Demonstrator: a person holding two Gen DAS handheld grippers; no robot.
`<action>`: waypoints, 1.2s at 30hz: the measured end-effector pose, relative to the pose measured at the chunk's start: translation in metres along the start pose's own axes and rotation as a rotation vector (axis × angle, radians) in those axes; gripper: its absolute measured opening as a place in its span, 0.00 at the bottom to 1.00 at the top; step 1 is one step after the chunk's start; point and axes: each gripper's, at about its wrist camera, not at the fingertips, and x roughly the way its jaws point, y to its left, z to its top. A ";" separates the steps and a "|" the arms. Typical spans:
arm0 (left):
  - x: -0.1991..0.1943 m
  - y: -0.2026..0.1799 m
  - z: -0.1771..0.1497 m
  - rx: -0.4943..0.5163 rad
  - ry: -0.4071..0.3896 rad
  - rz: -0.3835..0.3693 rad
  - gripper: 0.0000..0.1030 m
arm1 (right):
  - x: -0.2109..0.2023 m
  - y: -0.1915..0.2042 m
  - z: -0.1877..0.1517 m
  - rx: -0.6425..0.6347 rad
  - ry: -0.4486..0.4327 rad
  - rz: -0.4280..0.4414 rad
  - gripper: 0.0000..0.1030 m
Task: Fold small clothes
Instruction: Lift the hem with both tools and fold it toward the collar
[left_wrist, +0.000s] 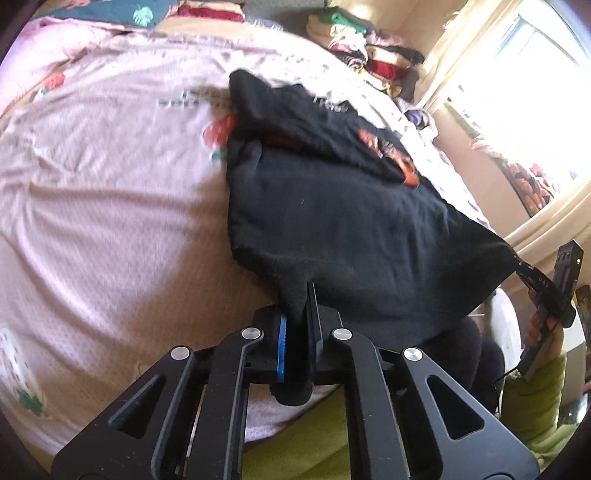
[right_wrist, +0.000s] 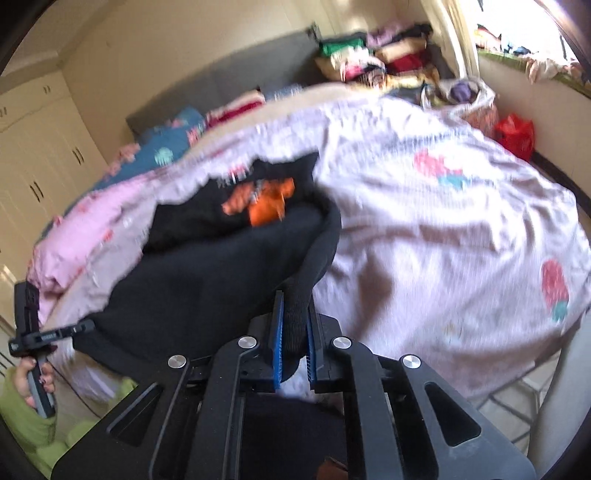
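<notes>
2 claws, left claw (left_wrist: 301, 314) clenched on 1 hem corner of 1 black shirt (left_wrist: 332, 206), right claw (right_wrist: 295, 317) clenched on the other corner, shirt lifted at near edge, rest lying on 1 pink bedspread (left_wrist: 110, 177), 1 clothes pile (right_wrist: 373, 55) behind

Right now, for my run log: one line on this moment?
left gripper: shut on black garment | right gripper: shut on black garment | garment: on pink bedsheet

Orange print (right_wrist: 266, 201) on the black garment (right_wrist: 207, 280) (motion-smeared, unreadable), its hem corners hidden inside both claws.
</notes>
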 end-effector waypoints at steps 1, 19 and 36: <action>-0.002 -0.001 0.002 0.001 -0.008 -0.004 0.02 | -0.003 0.001 0.005 0.003 -0.024 -0.002 0.08; -0.020 0.009 0.054 -0.049 -0.184 -0.044 0.02 | -0.006 0.005 0.066 0.078 -0.167 -0.017 0.08; -0.017 0.023 0.110 -0.111 -0.295 -0.066 0.02 | 0.038 0.012 0.132 0.077 -0.174 -0.089 0.08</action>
